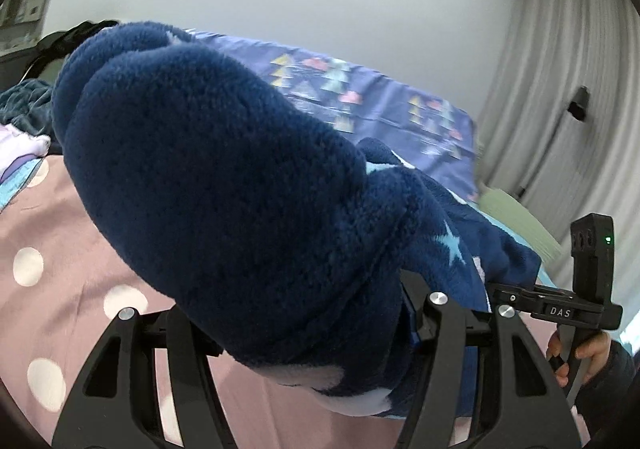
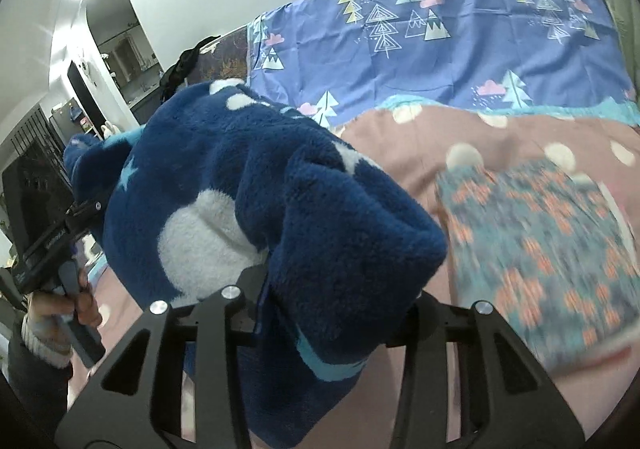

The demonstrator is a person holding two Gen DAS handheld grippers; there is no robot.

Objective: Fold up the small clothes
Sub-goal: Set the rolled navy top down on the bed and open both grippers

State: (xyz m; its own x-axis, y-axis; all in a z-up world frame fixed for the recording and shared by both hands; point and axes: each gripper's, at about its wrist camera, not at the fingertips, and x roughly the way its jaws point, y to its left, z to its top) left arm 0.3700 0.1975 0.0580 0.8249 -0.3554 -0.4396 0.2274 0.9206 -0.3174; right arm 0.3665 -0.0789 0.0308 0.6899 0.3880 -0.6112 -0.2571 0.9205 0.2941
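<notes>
A dark blue fleece garment (image 1: 224, 177) with white dots and pale blue stars hangs bunched in the air above the bed. In the left wrist view it fills the gap between the fingers of my left gripper (image 1: 304, 313), which is shut on it, and it hides the fingertips. To the right, a hand grips the right gripper's handle (image 1: 592, 269) at the garment's other end. In the right wrist view the same fleece (image 2: 280, 189) is pinched in my right gripper (image 2: 320, 309), again covering the tips. The left gripper's body (image 2: 52, 241) and the hand holding it show at far left.
Below lies a pink bedspread with white dots (image 2: 480, 137), with a blue-violet sheet printed with trees (image 2: 440, 49) behind it. A folded teal garment with orange flowers (image 2: 540, 249) lies on the bed at right. More clothes (image 1: 24, 109) are piled at left. A grey curtain (image 1: 560, 49) hangs at right.
</notes>
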